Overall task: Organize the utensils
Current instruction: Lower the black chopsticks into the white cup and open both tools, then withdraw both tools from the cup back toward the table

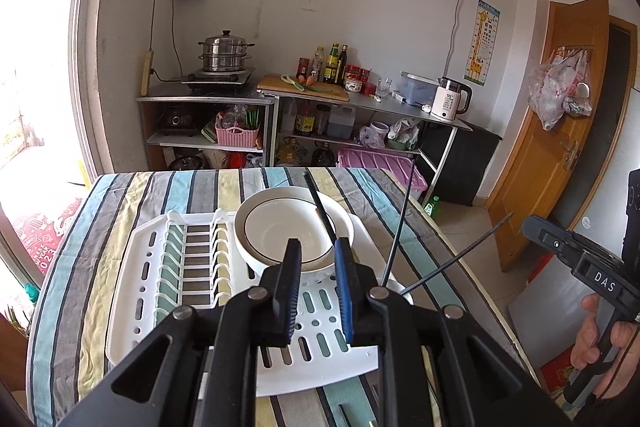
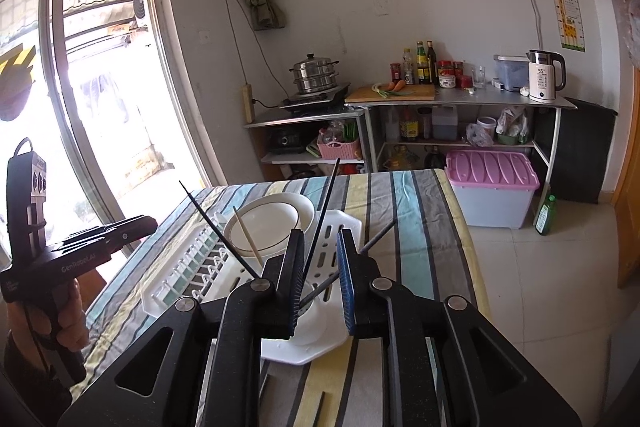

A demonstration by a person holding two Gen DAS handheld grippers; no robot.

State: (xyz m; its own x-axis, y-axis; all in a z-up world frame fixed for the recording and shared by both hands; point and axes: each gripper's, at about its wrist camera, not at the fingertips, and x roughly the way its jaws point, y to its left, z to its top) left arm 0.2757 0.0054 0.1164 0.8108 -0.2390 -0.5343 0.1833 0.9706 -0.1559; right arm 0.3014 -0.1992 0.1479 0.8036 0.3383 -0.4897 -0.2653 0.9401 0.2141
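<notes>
A white dish rack (image 1: pixel 176 267) (image 2: pixel 176 279) lies on the striped table, with a white bowl (image 1: pixel 292 227) (image 2: pixel 268 223) in it. Several black chopsticks (image 1: pixel 396 239) (image 2: pixel 320 223) and one pale chopstick (image 2: pixel 248 239) stand tilted in the rack's near cup (image 2: pixel 316 323). One black chopstick (image 1: pixel 320 207) leans over the bowl. My left gripper (image 1: pixel 316 251) is open and empty above the rack, near the bowl. My right gripper (image 2: pixel 320 243) is open and empty, its jaws either side of the standing chopsticks; it shows in the left wrist view (image 1: pixel 576 255).
The table (image 1: pixel 120 203) has a striped cloth (image 2: pixel 416 227). A loose dark utensil (image 1: pixel 344 413) lies on the cloth near the front edge. A pink-lidded storage box (image 2: pixel 492 187) and a green bottle (image 2: pixel 546 211) stand on the floor to the right. Kitchen shelves (image 1: pixel 280 115) line the far wall.
</notes>
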